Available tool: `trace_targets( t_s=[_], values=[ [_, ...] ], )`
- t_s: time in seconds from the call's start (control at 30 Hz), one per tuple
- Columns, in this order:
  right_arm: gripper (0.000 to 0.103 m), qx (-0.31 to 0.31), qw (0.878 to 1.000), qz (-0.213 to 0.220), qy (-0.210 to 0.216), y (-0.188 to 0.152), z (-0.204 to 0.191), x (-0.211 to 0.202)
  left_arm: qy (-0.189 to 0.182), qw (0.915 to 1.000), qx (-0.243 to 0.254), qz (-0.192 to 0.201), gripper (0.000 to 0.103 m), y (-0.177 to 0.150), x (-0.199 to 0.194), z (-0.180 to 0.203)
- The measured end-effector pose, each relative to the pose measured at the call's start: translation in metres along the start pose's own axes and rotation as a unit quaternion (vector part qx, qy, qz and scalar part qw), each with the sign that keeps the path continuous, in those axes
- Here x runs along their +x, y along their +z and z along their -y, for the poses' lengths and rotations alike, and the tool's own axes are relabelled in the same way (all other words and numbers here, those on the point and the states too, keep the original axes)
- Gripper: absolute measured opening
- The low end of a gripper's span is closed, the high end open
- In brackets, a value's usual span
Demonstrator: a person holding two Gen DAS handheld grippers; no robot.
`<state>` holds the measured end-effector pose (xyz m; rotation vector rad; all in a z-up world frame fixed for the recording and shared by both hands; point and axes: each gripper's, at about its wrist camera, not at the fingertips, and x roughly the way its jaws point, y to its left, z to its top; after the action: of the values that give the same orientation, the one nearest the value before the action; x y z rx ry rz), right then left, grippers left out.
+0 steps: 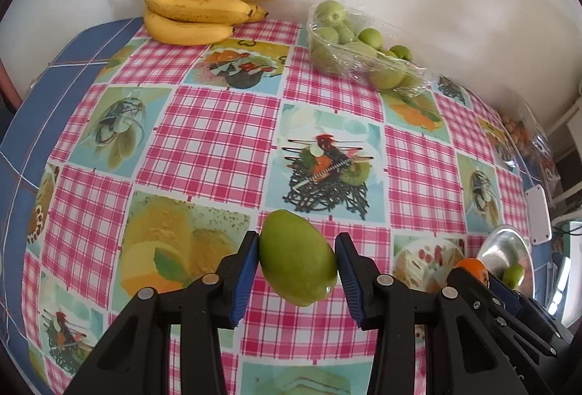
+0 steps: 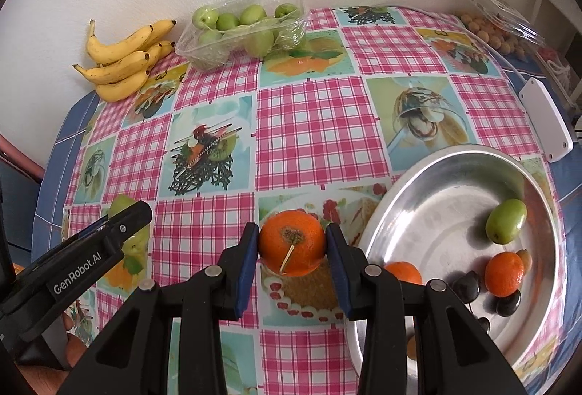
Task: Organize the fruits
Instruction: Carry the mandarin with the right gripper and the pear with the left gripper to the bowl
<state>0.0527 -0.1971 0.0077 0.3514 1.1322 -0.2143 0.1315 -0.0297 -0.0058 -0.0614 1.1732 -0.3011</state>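
Note:
My left gripper [image 1: 297, 258] is shut on a green mango [image 1: 296, 255] and holds it above the checked tablecloth. My right gripper [image 2: 292, 244] is shut on an orange [image 2: 292, 242] with its stem end facing the camera, just left of the round metal tray [image 2: 418, 198]. The tray holds a small green fruit [image 2: 506, 221], two oranges [image 2: 505, 274] and several dark fruits [image 2: 466, 287]. In the left wrist view the tray [image 1: 503, 245] and the right gripper's orange [image 1: 473, 269] show at the right edge.
A bunch of bananas [image 1: 198, 0] lies at the back by the wall. A clear plastic punnet of green fruits [image 1: 356, 45] stands beside it. A clear box of small tan fruits [image 2: 491, 27] and a white flat device [image 2: 545, 118] sit at the table's right.

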Motion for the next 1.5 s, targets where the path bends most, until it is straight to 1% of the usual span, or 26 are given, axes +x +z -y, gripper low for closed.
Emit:
trace_targets(
  t_s=[0.3, 0.57, 0.8, 1.0, 1.23, 1.4, 1.5],
  values=[
    [0.039, -0.003, 1.000, -0.003, -0.002, -0.012, 0.004, -0.013, -0.002, 0.9998, 0.020, 0.007, 0.045, -0.013, -0.016, 0.015],
    [0.039, -0.007, 1.000, 0.000, -0.006, -0.021, 0.010, -0.026, -0.011, 0.9989, 0.038, 0.023, 0.046, -0.023, -0.035, 0.032],
    [0.039, 0.014, 1.000, -0.006, -0.009, -0.031, 0.029, -0.033, -0.021, 0.9973, 0.063, 0.033, 0.046, -0.038, -0.048, 0.055],
    [0.039, 0.053, 0.998, -0.017, -0.024, -0.037, 0.064, -0.038, -0.035, 0.9943, 0.098, 0.023, 0.045, -0.052, -0.048, 0.087],
    [0.039, 0.099, 0.994, -0.025, -0.042, -0.043, 0.111, -0.044, -0.067, 0.9878, 0.140, -0.003, 0.045, -0.070, -0.039, 0.132],
    [0.039, 0.114, 0.992, -0.027, -0.044, -0.046, 0.129, -0.048, -0.076, 0.9836, 0.162, -0.016, 0.046, -0.080, -0.032, 0.154],
    [0.039, 0.127, 0.991, -0.028, -0.034, -0.047, 0.136, -0.048, -0.082, 0.9817, 0.169, -0.029, 0.046, -0.084, -0.025, 0.162]
  ],
)
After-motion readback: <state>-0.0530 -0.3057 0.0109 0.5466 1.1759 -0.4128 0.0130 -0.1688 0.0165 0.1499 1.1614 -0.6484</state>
